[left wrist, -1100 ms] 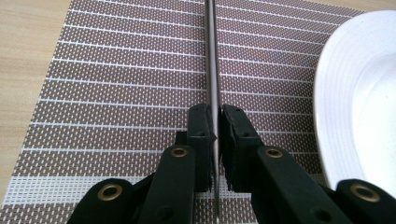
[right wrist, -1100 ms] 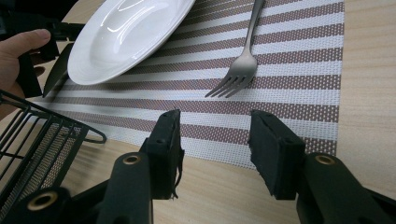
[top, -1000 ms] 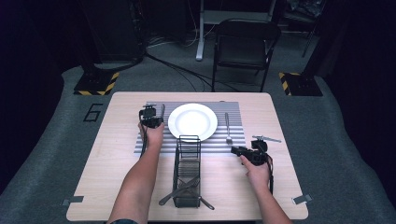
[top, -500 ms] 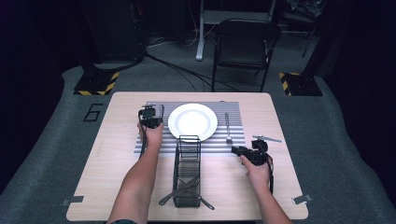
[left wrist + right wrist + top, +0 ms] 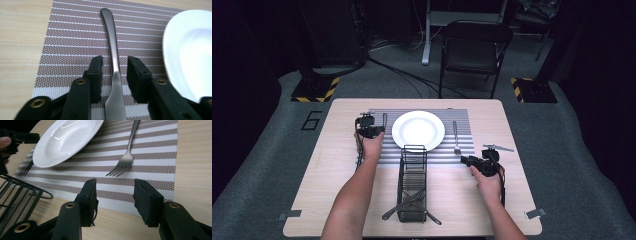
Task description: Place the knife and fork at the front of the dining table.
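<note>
My left gripper [image 5: 113, 68] sits low over the striped placemat [image 5: 75, 32], and its jaws have just been opening: the knife [image 5: 113, 50] lies flat between them with a clear gap on each side, so I have let it go and the pads no longer press on it. The knife's handle runs away from me toward twelve o'clock in the left gripper view, ending near the mat's far edge, and its blade end passes down between my jaws toward six. The white plate [image 5: 190, 52] sits at about three o'clock from the knife, just beside it but apart.

From the high view, my left gripper [image 5: 369, 127] is at nine o'clock from the plate [image 5: 418, 130], with the knife [image 5: 384, 120] between the two, on the mat's left strip.

My right gripper [image 5: 115, 195] rests over the bare wood of the table [image 5: 195, 157], just off the placemat's near edge, jaws parted and nothing between them. The fork [image 5: 126, 155] lies on the mat at twelve o'clock from those jaws, tines pointing back toward me (well short of the pads). In the high view the right gripper [image 5: 469, 161] is at five o'clock from the plate, and the black wire basket [image 5: 412, 185] stands at six o'clock from it, holding cutlery I cannot identify.
</note>
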Demonstrator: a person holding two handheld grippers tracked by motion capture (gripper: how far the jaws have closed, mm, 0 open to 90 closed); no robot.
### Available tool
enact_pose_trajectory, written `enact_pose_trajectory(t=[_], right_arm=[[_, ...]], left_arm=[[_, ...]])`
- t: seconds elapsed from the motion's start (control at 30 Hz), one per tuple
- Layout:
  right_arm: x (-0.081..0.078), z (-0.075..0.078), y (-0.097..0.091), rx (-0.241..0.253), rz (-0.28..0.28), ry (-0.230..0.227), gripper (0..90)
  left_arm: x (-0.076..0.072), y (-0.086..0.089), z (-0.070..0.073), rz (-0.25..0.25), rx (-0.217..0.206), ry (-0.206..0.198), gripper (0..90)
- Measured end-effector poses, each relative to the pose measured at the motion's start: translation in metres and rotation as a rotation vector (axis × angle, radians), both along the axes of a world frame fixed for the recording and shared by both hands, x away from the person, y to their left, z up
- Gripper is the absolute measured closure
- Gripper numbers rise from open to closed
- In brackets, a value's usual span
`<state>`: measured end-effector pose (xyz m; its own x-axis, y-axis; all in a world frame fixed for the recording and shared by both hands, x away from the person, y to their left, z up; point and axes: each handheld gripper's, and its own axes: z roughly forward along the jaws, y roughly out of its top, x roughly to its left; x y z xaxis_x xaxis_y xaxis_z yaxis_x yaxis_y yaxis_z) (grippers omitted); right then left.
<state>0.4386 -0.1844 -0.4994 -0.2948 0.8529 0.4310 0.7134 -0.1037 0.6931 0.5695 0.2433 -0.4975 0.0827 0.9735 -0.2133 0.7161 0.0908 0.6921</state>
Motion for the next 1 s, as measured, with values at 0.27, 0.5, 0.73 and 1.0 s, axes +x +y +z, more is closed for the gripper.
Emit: enact_pose_trajectory(t=[0.27,0.5,0.73,1.0], right_arm=[[-0.007,0.007,0.002,-0.051,0.001,-0.061,52.3],[-0.007,0.008,0.004,-0.053,0.001,-0.062,52.2],[-0.010,0.014,0.004,-0.056,0.004,-0.074,51.6],[-0.011,0.019,0.007,-0.059,0.014,-0.077,51.2]], left_arm=[[-0.013,0.009,0.020,-0.037,-0.007,-0.037,60.5],[-0.020,0.012,0.034,-0.073,-0.018,-0.056,56.0],[-0.028,0.017,0.051,-0.095,-0.015,-0.091,55.1],[-0.046,0.024,0.073,-0.153,-0.024,-0.120,53.1]])
